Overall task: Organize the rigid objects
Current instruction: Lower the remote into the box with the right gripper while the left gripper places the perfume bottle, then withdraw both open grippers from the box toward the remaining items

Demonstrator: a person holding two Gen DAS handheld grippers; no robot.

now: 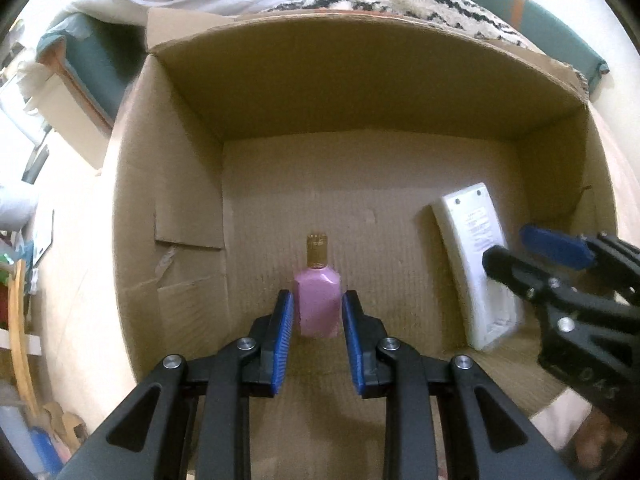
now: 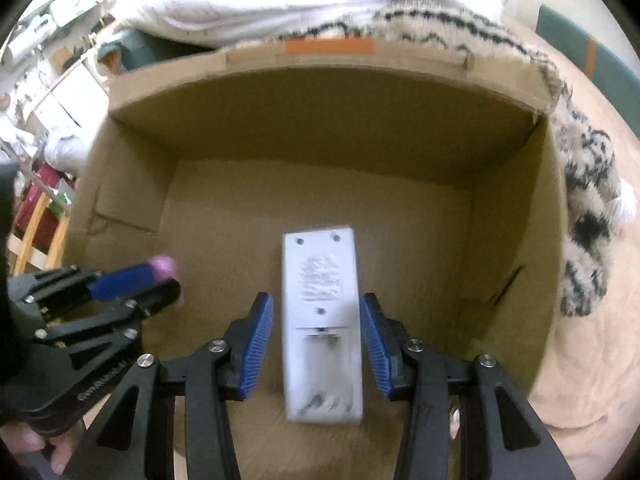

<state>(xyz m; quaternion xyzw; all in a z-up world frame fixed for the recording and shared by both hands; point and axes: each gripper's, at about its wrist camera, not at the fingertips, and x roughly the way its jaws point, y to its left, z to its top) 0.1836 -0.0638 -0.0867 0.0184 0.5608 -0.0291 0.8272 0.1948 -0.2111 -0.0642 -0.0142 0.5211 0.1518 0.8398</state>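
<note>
Both tongs are reaching into the cardboard box (image 1: 192, 200): the left gripper (image 1: 316, 312) is flanking the pink bottle (image 1: 317, 304), jaws spread, contact unclear. The right gripper (image 2: 316, 320) is straddling the white remote (image 2: 320, 320), jaws apart; both items are looking light, rigid and smooth, best pinched across flat sides

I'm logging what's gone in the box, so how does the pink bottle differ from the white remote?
The pink bottle is short with a gold cap; the white remote is longer, flat and slab-like. The remote lies back-up with its battery bay uncovered; the bottle has no such opening. Both are inside the cardboard box, each between open gripper fingers.
</note>
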